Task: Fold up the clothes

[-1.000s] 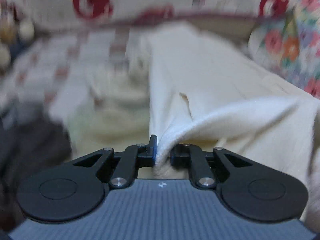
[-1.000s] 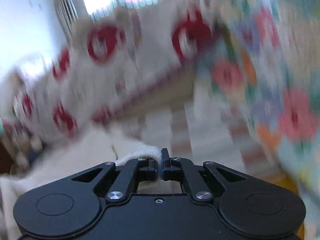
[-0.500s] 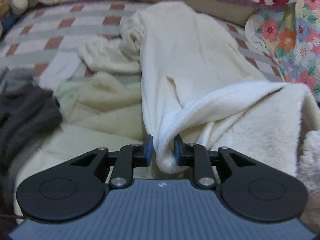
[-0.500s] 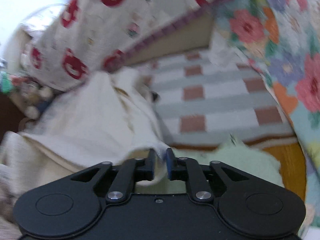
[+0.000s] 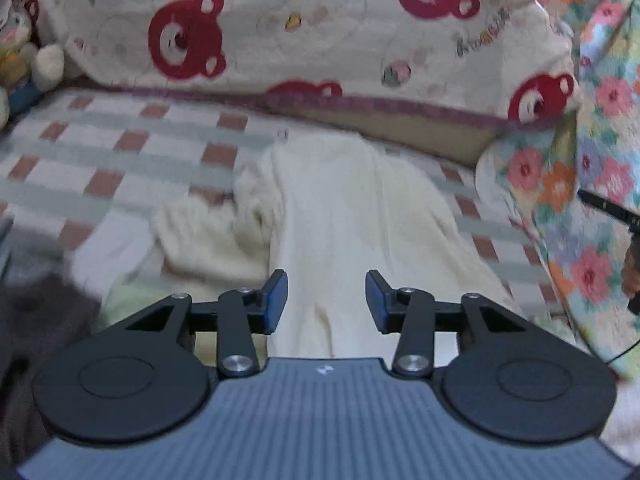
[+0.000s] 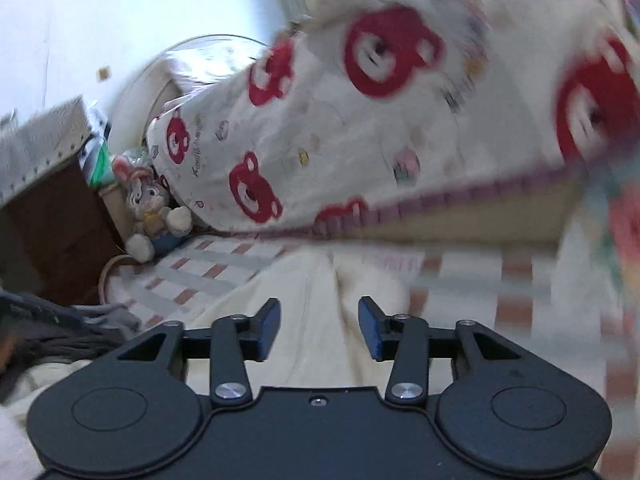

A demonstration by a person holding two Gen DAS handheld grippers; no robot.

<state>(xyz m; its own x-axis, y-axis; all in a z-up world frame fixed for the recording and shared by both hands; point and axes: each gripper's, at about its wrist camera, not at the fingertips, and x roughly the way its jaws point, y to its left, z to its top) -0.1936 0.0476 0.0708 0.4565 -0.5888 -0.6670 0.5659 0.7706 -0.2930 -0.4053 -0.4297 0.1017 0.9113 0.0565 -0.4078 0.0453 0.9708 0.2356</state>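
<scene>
The left gripper fills the lower part of the left wrist view, its two black fingers with blue pads standing apart and opening, nothing pressed between them. Seen through the gap, the cream fleece garment lies below, stretched from the lower middle of the frame up toward the centre, on a bed cover checked in white, grey and brick red. A crumpled fluffy part of the same cream cloth bunches just left of the main panel. A dark grey garment sits at the lower left edge, blurred. Across the top of the frame hangs a cream blanket printed with red bear heads; a flowered quilt in pink, orange and green runs down the right side. A stuffed rabbit toy sits at the upper left.

In the right wrist view the picture is tilted and partly blurred. The right gripper occupies the lower half, its fingers likewise apart and opening, empty. The cream fleece garment lies beneath and beyond them in the lower centre. The bear blanket slopes across the upper right, the rabbit toy sits at the middle left, beside a brown wooden cabinet.
</scene>
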